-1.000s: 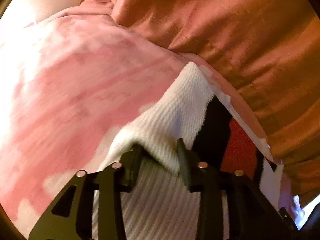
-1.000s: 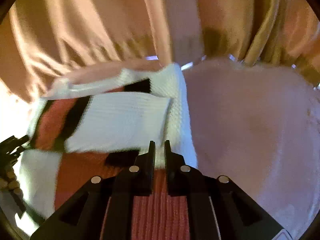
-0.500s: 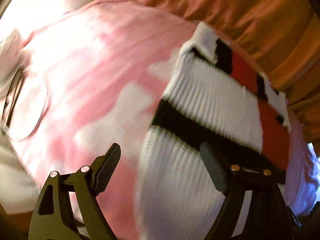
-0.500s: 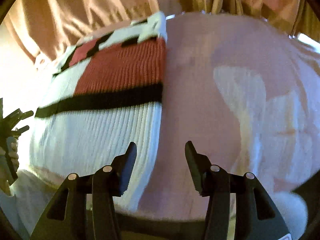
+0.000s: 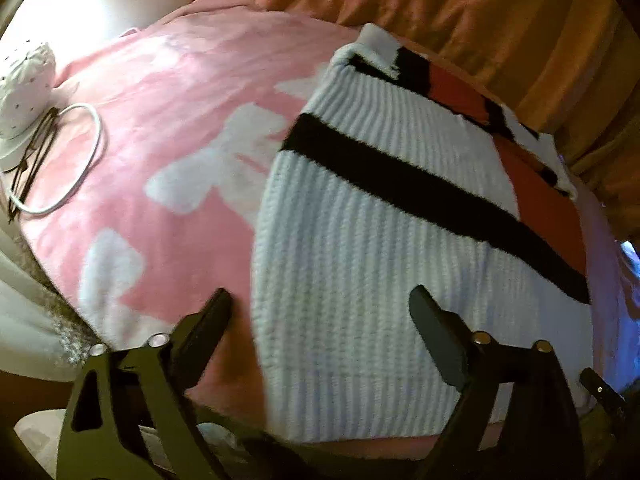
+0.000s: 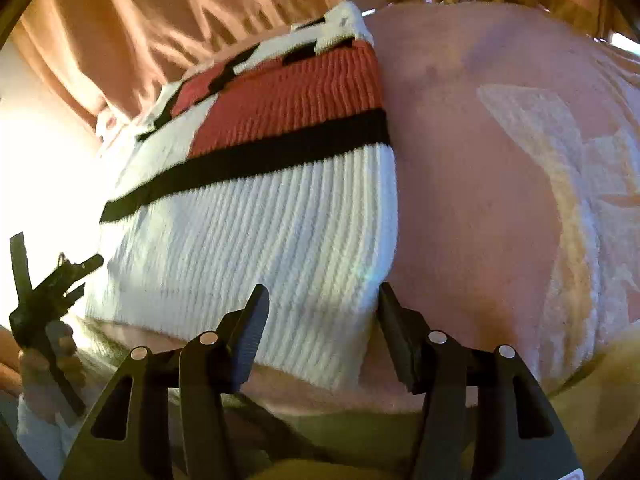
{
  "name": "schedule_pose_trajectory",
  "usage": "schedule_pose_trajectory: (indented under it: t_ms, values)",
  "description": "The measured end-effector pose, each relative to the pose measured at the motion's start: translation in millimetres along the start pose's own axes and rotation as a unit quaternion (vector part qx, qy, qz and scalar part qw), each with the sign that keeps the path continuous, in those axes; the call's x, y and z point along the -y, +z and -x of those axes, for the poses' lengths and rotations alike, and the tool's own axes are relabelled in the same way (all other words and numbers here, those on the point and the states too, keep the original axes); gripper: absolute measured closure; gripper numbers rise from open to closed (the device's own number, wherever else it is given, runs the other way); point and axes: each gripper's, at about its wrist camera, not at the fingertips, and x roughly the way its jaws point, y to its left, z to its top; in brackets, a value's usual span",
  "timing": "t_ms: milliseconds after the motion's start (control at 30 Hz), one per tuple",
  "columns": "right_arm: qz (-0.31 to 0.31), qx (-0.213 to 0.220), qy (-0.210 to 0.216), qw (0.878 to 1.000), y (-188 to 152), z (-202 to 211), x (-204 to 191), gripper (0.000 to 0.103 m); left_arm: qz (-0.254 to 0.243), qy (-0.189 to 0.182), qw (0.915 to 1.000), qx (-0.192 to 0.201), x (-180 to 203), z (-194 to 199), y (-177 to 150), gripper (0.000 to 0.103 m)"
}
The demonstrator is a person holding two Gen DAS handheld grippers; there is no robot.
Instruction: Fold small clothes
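The knitted sweater, white ribbed with a black stripe and red blocks, lies flat and folded on the pink-and-white blanket, filling the centre and right of the left wrist view and the centre-left of the right wrist view. A second ago both tools were clamped on its fabric; now the left tool and the right tool both stand wide open at the bottom of their frames, holding nothing, each drawn back to the near hem. The release suggests this fold is laid down, and the garment looks like a compact rectangle, so the next step is probably a further fold or smoothing. A white ring with dark cords and a spotted white cloth sit at the left edge. Orange curtains hang along the top.
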Motion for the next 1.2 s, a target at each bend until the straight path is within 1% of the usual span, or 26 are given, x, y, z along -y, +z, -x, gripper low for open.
schedule_pose_trajectory:
  t_ms: [33,67,100,133,200,233,300,367,500,567,667,767,867,933,1000,1067,1100,1133,1167,1200]
  values:
    - [-0.001,0.003,-0.001,1.0,2,-2,-1,0.058,-0.004,-0.001,1.0,0.0,3,-1,2,0.041]
    - [-0.001,0.001,0.0,1.0,4,-4,0,0.085,-0.008,0.001,1.0,0.002,5,-2,4,0.047]
    - [-0.008,-0.004,0.009,1.0,7,-6,1,0.091,-0.013,0.0,0.9999,-0.002,7,-4,6,0.065]
    - [-0.016,0.001,0.014,1.0,8,-4,3,0.091,-0.011,-0.006,0.9999,-0.01,8,-6,8,0.088]
    - [-0.016,0.016,0.017,1.0,10,8,3,0.092,0.01,-0.039,0.9988,-0.027,5,-2,10,0.09]
    - [-0.013,0.026,0.017,0.999,10,17,2,0.092,0.012,-0.044,0.9987,-0.024,5,4,10,0.091]
    - [-0.005,0.044,0.02,0.999,9,40,1,0.093,-0.001,-0.052,0.9986,-0.011,9,24,8,0.091]
    - [0.005,0.059,0.02,0.998,7,61,1,0.093,-0.012,-0.07,0.9975,-0.003,13,48,4,0.092]
    - [0.035,0.084,-0.001,0.996,-5,101,2,0.094,-0.031,-0.088,0.9956,-0.002,24,81,-10,0.092]
    - [0.041,0.08,-0.003,0.996,-13,114,4,0.094,-0.045,-0.096,0.9944,-0.006,29,99,-24,0.092]
    - [0.051,0.061,-0.01,0.997,-37,133,10,0.094,-0.059,-0.102,0.993,-0.011,31,120,-45,0.092]
    - [0.05,0.036,-0.008,0.998,-65,151,18,0.094,-0.067,-0.113,0.9908,-0.031,26,144,-71,0.092]
    - [0.051,0.021,0.0,0.998,-87,175,17,0.094,-0.058,-0.126,0.9895,-0.041,20,170,-88,0.092]
    - [0.037,0.026,0.016,0.999,-91,196,16,0.094,-0.053,-0.127,0.9899,-0.033,17,188,-91,0.092]
    - [0.025,0.046,0.034,0.998,-82,215,14,0.094,-0.036,-0.136,0.9899,-0.019,17,207,-83,0.092]
    - [0.027,0.082,0.05,0.995,-60,230,12,0.094,-0.031,-0.15,0.9882,0.006,22,220,-62,0.092]
    - [0.035,0.11,0.058,0.992,-39,235,11,0.094,-0.034,-0.15,0.9879,0.015,24,222,-54,0.092]
    - [0.04,0.131,0.066,0.988,-22,235,12,0.094,-0.043,-0.153,0.9866,0.036,28,223,-38,0.091]
    - [0.042,0.149,0.076,0.985,-3,232,15,0.094,-0.056,-0.148,0.9853,0.064,36,219,-16,0.091]
    - [0.044,0.168,0.089,0.981,25,221,21,0.094,-0.061,-0.141,0.985,0.079,41,212,-2,0.091]
